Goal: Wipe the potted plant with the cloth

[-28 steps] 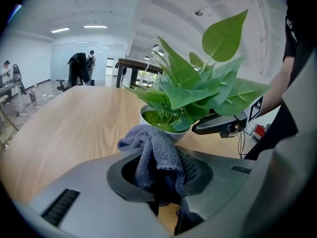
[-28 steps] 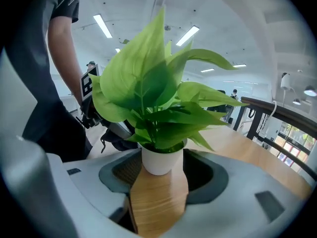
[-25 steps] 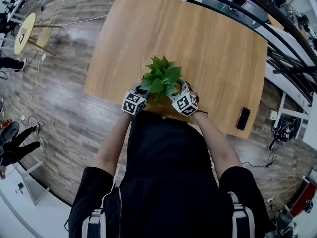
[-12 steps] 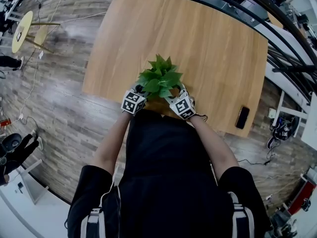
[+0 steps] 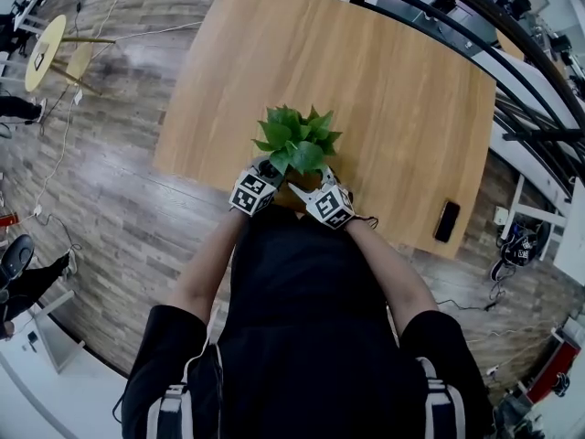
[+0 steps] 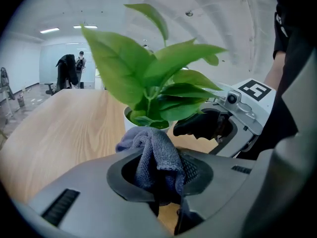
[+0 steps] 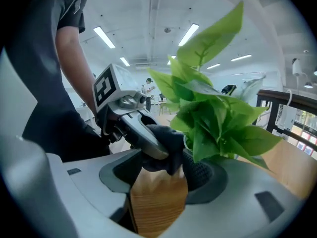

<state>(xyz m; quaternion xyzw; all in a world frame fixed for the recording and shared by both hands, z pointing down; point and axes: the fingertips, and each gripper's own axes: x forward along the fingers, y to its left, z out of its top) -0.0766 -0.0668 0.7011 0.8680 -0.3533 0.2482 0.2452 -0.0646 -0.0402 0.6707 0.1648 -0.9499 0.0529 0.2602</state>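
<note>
Both grippers have drawn closer together at the lower edge of the potted plant (image 5: 297, 138): the right gripper (image 5: 308, 191) slid toward frame left and the left gripper (image 5: 264, 178) edged right. The plant stands near the lower edge of the worktop (image 5: 384, 90), at the centre of the head view. The left gripper's fingers are clamped on the bunched grey cloth (image 6: 153, 155), which sits just against the white pot (image 6: 129, 119) under the lowest leaves. The right gripper's fingers stand apart beside the pot, gripping nothing. Wiping looks barely begun, with the cloth still low and the upper leaves probably all left to do.
</note>
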